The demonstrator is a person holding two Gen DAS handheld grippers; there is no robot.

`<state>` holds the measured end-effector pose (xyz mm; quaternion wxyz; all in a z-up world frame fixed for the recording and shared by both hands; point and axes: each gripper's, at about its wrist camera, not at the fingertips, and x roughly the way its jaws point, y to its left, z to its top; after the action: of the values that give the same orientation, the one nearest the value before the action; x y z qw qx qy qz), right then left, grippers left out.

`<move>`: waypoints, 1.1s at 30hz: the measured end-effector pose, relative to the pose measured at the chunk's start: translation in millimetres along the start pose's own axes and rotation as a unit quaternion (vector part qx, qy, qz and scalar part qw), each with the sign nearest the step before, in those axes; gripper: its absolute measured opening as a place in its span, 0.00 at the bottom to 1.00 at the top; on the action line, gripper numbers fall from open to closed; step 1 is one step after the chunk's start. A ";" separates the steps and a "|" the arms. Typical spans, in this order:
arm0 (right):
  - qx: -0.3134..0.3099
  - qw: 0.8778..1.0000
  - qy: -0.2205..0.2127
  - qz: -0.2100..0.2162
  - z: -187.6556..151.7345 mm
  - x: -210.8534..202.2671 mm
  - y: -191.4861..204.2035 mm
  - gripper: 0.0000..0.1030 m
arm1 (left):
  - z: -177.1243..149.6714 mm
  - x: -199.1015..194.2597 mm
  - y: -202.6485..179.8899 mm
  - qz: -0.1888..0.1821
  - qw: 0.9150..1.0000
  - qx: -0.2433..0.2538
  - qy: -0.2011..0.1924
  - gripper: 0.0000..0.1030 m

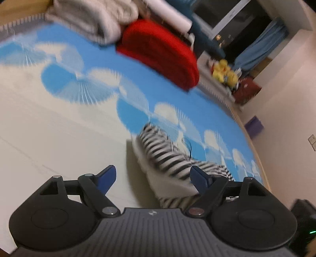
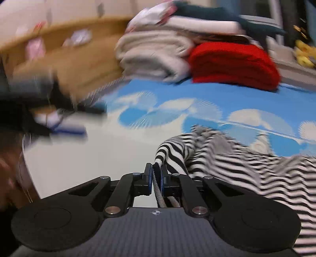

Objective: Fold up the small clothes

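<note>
Partly blurred, striped garment (image 2: 227, 158) edge pinched, cut off

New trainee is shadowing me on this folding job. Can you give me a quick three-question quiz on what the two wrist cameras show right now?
1. True or false: the right gripper pinches the striped garment.
2. Are the left gripper jaws: A) open, B) shut on cloth?
3. What colour is the folded item beside the pale folded stack?

Key: 1 true; 2 A; 3 red.
</note>
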<state>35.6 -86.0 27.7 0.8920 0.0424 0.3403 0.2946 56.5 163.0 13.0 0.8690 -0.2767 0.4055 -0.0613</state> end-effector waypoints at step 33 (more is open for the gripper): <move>0.066 0.984 -0.054 0.157 22.2 -48.1 -15.5 0.07 | 67.2 85.7 -16.8 -0.059 0.998 -0.019 0.010 0.11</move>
<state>28.7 -122.6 68.4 0.8468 0.1700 0.2996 0.4053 165.1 149.5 -0.8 0.8546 -0.3157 0.3981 -0.1071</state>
